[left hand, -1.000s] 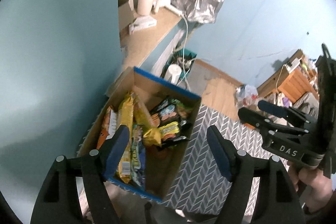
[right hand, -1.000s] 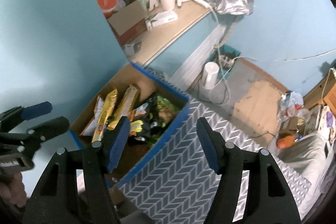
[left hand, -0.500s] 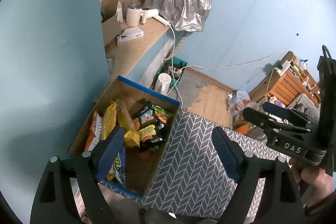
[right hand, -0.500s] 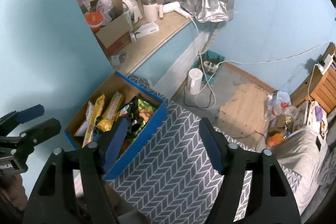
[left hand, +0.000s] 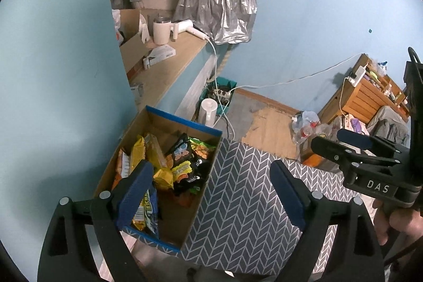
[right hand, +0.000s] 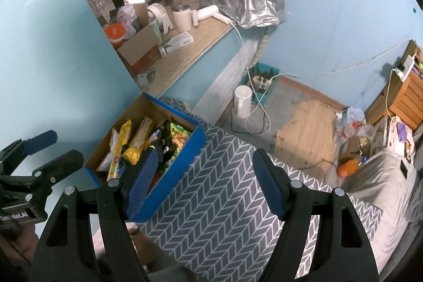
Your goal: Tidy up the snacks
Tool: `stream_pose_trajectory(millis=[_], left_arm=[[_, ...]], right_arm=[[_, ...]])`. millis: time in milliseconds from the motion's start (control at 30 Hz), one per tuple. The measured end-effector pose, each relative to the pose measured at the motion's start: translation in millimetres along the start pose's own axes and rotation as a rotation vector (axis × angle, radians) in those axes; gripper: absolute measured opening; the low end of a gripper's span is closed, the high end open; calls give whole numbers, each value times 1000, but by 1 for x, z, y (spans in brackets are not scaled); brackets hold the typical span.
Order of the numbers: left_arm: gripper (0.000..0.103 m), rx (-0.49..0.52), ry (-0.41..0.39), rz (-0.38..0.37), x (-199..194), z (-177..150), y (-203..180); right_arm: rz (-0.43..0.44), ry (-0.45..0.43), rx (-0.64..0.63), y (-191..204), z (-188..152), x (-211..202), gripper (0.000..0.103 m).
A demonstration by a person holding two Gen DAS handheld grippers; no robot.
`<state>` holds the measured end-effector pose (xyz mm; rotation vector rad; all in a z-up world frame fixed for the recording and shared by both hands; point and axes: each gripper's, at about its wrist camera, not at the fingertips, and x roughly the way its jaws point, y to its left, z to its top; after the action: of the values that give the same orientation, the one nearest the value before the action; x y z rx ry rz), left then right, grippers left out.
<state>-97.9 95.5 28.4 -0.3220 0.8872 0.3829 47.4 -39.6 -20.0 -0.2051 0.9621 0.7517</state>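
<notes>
Cardboard, blue-rimmed, the snack box sits at my far left against the pale blue wall, its snack packets standing in rows inside. My left tongs hang spread and empty above it, one pad overlapping the packets. Beside the box lies the grey chevron cloth on the bench, bare under my right tongs, also spread, gripping nothing. Farther right I see a white floor appliance, trailing cables and a wooden shelf.
</notes>
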Motion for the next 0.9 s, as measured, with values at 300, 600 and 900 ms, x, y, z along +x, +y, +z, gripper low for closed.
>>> stream_pose_trajectory(millis=[300,600,900], left_arm=[[91,1,10,11,-1,-1,-5],[91,20,24,1,1,-1,-13],[91,43,41,-10,3,-3,-21]], right_arm=[[3,-5,23,-6,-7,-10,77],[-14,-1,51,-14,-13,-15,77],[-26,-4,76,-21,-19,-21,77]])
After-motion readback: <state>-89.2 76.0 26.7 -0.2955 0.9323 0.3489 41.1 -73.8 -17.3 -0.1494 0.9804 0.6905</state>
